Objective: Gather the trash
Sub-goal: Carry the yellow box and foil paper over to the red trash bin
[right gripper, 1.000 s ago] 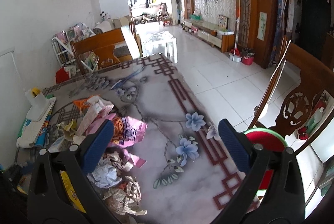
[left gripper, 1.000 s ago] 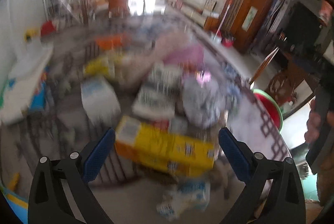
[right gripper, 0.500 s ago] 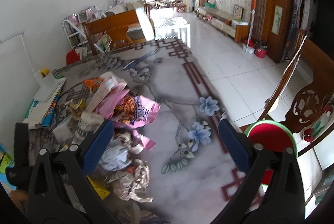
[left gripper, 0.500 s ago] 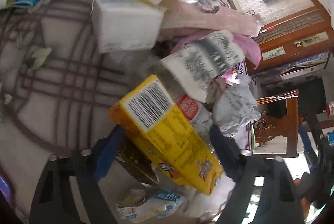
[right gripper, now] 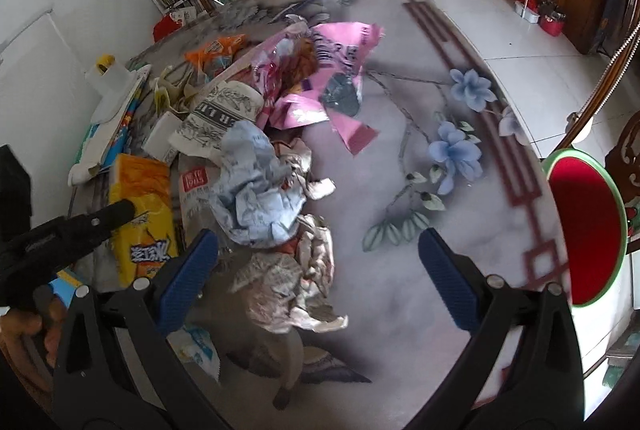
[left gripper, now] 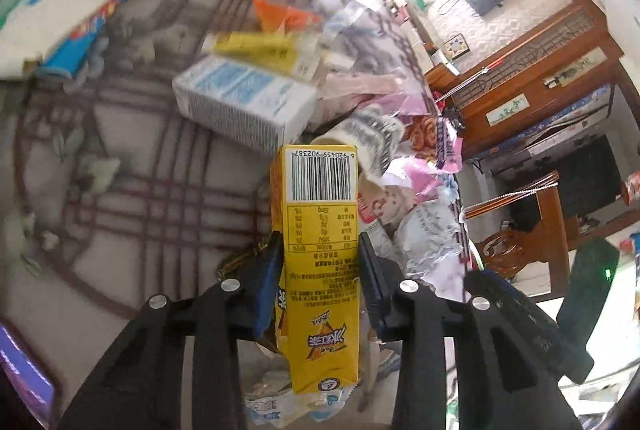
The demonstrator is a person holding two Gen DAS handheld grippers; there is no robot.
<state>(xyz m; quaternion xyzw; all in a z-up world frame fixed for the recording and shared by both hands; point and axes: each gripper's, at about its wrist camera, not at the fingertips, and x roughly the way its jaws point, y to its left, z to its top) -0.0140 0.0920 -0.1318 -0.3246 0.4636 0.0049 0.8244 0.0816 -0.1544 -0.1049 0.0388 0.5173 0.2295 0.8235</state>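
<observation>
My left gripper (left gripper: 320, 270) is shut on a yellow drink carton (left gripper: 320, 250), its blue pads pressing both sides; the carton also shows in the right wrist view (right gripper: 142, 213). A pile of trash lies on the patterned table (right gripper: 400, 290): a white and blue carton (left gripper: 244, 101), a yellow wrapper (left gripper: 264, 49), pink plastic bags (right gripper: 328, 69), crumpled blue paper (right gripper: 256, 185) and crumpled newspaper (right gripper: 288, 278). My right gripper (right gripper: 318, 274) is open and empty, above the newspaper at the pile's near edge.
A red bin with a green rim (right gripper: 584, 226) stands on the floor beyond the table's right edge, beside a wooden chair (right gripper: 624, 149). White boxes and a blue pack (right gripper: 112, 117) lie along the wall side. The table's right half shows bare flower pattern (right gripper: 456, 149).
My left gripper closed on the yellow carton, which now stands lengthwise between the pads. My right gripper dropped lower and nearer to the trash pile, staying open.
</observation>
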